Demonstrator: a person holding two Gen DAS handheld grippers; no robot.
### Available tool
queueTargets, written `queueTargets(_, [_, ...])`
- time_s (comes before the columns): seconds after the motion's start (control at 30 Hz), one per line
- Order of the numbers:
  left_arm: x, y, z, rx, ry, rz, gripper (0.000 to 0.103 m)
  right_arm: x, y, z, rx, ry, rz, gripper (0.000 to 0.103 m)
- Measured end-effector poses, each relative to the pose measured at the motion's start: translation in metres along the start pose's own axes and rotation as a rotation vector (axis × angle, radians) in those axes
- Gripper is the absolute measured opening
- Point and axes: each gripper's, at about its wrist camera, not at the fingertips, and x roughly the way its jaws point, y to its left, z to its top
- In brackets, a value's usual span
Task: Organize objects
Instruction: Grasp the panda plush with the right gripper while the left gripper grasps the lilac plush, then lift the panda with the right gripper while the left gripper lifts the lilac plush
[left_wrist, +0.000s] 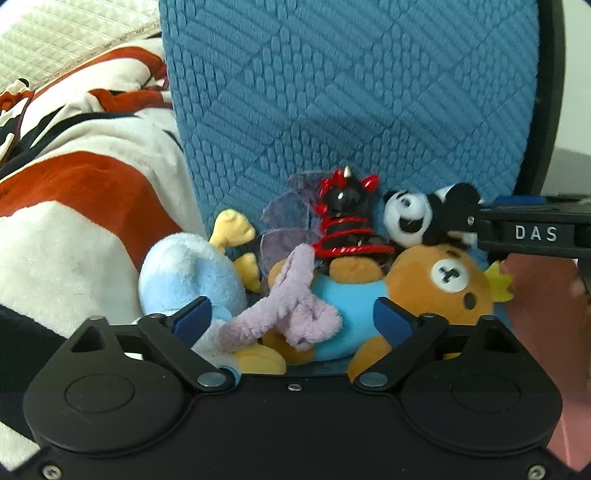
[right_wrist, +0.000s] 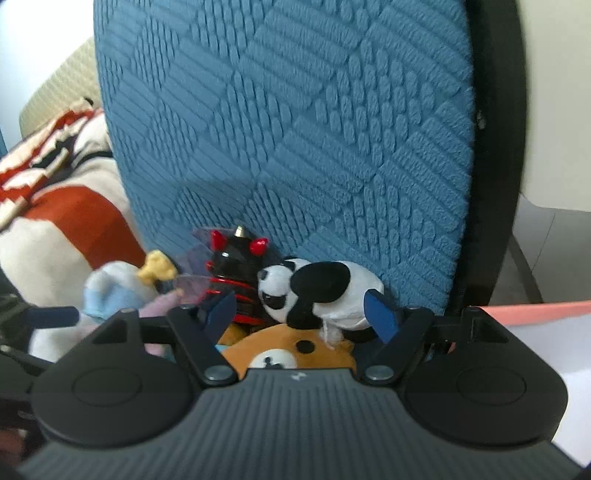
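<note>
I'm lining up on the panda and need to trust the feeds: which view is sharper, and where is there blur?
Left wrist view: sharp on the panda and bear. Right wrist view: softer overall, duck and blanket at left smeared; panda readable; bright washout upper right.

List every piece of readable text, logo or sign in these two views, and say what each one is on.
"DAS": white capitals on the black body of the right gripper, where it reaches in from the right edge of the left wrist view.
A small pale emblem sits on the ribbed grey housing in the right wrist view: too small to read.
The plush toys and the blue cushion carry no readable text.
</note>
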Motion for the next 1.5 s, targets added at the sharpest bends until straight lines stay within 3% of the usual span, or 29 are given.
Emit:
queueTargets(0.07, [0.008, -0.002, 0.000, 0.025, 0.025, 0.014, 0.082, 0.007, 0.000, -0.001, -0.024, 0.005, -0.025, 0.073])
queueTargets(0.3, [0.026, -0.012, 0.000, 0.083, 0.048, 0.059, 0.080, 0.017, -0.004, 0.004, -0.062, -0.010, -0.054, 0.071])
queueTargets(0.6, [0.037, -0.016, -0.003, 0.094, 0.061, 0.074, 0.076, 0.032, 0.001, 0.005, -0.155, 0.009, -0.119, 0.051])
queueTargets(0.73, [0.034, -0.011, -0.002, 0.042, 0.048, 0.053, 0.075, 0.033, 0.007, 0.005, -0.196, 0.006, -0.182, 0.035])
queueTargets(0.83, [0.030, -0.008, -0.002, 0.012, 0.035, 0.034, 0.075, 0.029, 0.013, 0.005, -0.213, -0.027, -0.194, 0.032])
queueTargets(1.2, [0.011, 0.012, 0.001, -0.164, -0.001, -0.077, 0.073, -0.020, 0.028, 0.012, -0.200, -0.153, -0.200, 0.030])
queueTargets(1.5, [0.000, 0.023, -0.007, -0.294, 0.008, -0.162, 0.072, -0.054, 0.042, -0.011, -0.131, -0.133, -0.226, 0.030])
